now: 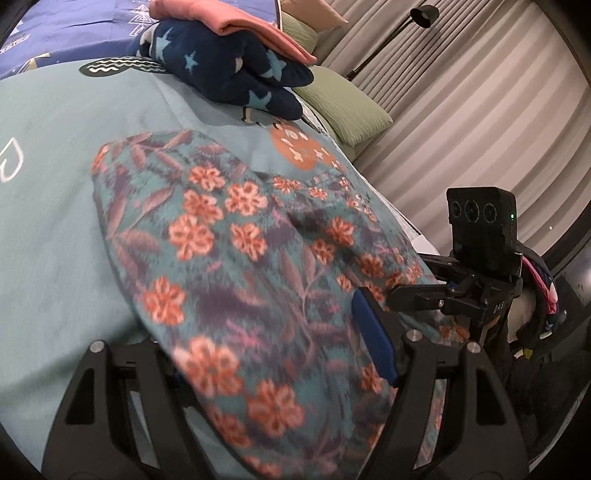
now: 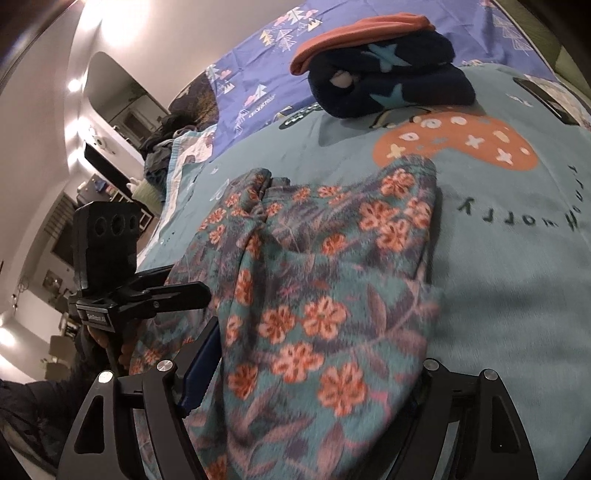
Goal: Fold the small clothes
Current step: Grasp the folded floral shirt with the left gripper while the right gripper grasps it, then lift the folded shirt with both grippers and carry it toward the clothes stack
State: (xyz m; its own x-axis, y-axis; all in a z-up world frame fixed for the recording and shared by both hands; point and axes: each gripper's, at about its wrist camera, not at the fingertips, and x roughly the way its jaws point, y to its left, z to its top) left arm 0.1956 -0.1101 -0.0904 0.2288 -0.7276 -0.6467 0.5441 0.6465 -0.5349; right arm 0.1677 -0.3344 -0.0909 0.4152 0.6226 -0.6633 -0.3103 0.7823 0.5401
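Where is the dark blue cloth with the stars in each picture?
Left wrist view: the starry navy cloth lies at the top centre, under a folded pink cloth.
Right wrist view: the starry navy cloth lies at the top, right of centre, under the same pink cloth.
Shared landmark: the orange patch printed on the teal blanket, just nearer the camera than the stack.

Teal florals on a teal printed blanket

The fleece garment (image 1: 236,258) (image 2: 325,295) is teal with coral-orange flowers and purple-grey leaves. The blanket (image 1: 55,229) (image 2: 509,295) under it is pale teal, printed with an orange patch of white shapes and dark lettering. A folded navy fleece (image 1: 229,70) (image 2: 399,88) carries light blue stars; the folded piece on top (image 1: 236,18) (image 2: 354,29) is salmon-orange. The sheet (image 1: 74,26) (image 2: 258,74) is periwinkle blue with triangle motifs, the pillows (image 1: 351,107) sage green, the curtain (image 1: 480,110) grey.
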